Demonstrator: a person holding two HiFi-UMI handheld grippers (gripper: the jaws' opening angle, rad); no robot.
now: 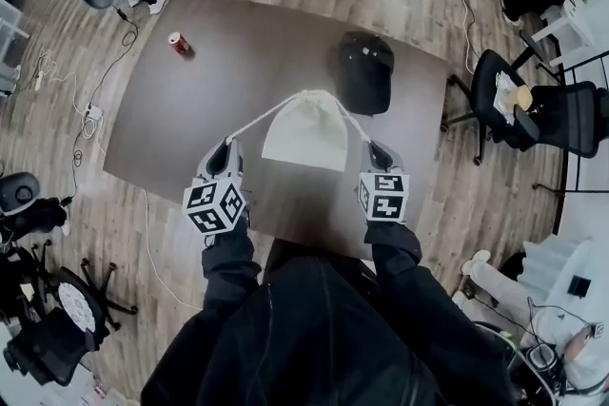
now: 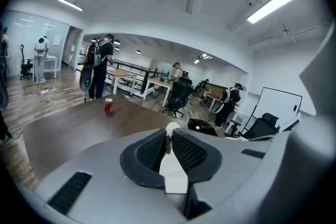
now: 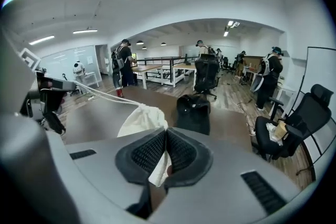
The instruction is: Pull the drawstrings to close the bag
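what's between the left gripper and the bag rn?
Only the white drawstring, running straight from the left gripper, whose jaws are shut on it, to the bag at its gathered neck, over bare table. The head view shows it.

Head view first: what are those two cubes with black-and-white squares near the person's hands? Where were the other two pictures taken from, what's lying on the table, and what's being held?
There is no robot here. A person holds a two-jaw gripper in each hand, and the patterned cubes are parts of those grippers. The head view comes from a camera on the person's head, looking steeply down. The other two pictures come from cameras riding on the left gripper and the right gripper, each looking along its own jaws.

On the brown table are a white drawstring bag, a black bag and a red can.

The left gripper is shut on the left drawstring, and the right gripper on the right drawstring. Both cords run out from the bag's gathered mouth.
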